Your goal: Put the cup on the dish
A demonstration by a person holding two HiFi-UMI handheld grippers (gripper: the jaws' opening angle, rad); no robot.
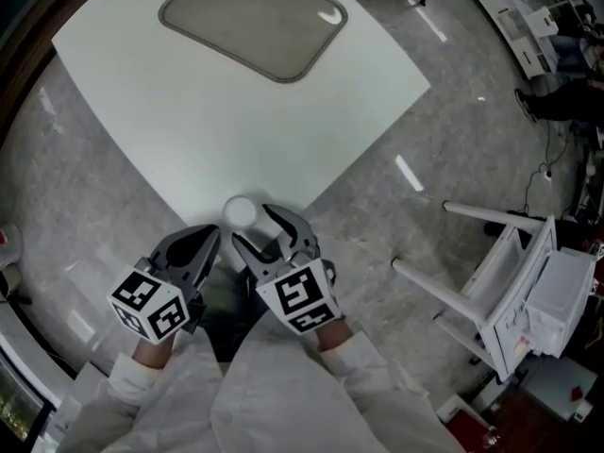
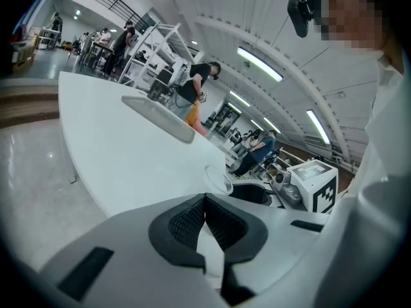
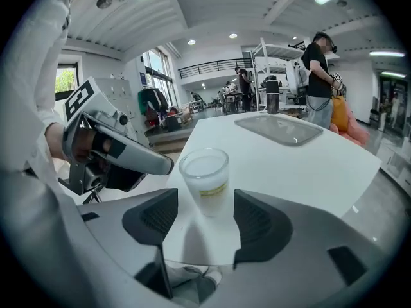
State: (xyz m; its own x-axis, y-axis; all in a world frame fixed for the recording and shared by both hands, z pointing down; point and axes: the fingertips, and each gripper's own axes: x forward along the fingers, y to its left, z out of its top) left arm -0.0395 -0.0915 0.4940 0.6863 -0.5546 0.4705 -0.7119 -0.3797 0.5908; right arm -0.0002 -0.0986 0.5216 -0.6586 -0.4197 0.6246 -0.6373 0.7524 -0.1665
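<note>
Right gripper view: right tool (image 3: 204, 218) has its jaws wide apart. The cup (image 3: 204, 179) stands upright between them, with a gap at each pad, so nothing is gripped. The cup is small and frosted white with a yellowish band low on its side, and it looks empty. It sits on the near corner of the white counter (image 3: 308, 165).

Head view: the dish (image 1: 250, 17), a grey rectangular tray with rounded corners, lies on the far side of the counter, well apart from the cup. Nothing is on the dish. Both tools are at the near edge, side by side, with white sleeves behind them.

Left gripper view: left tool (image 2: 205, 218) has its jaws pressed together with nothing between them. It is just left of the cup, not touching it.
</note>
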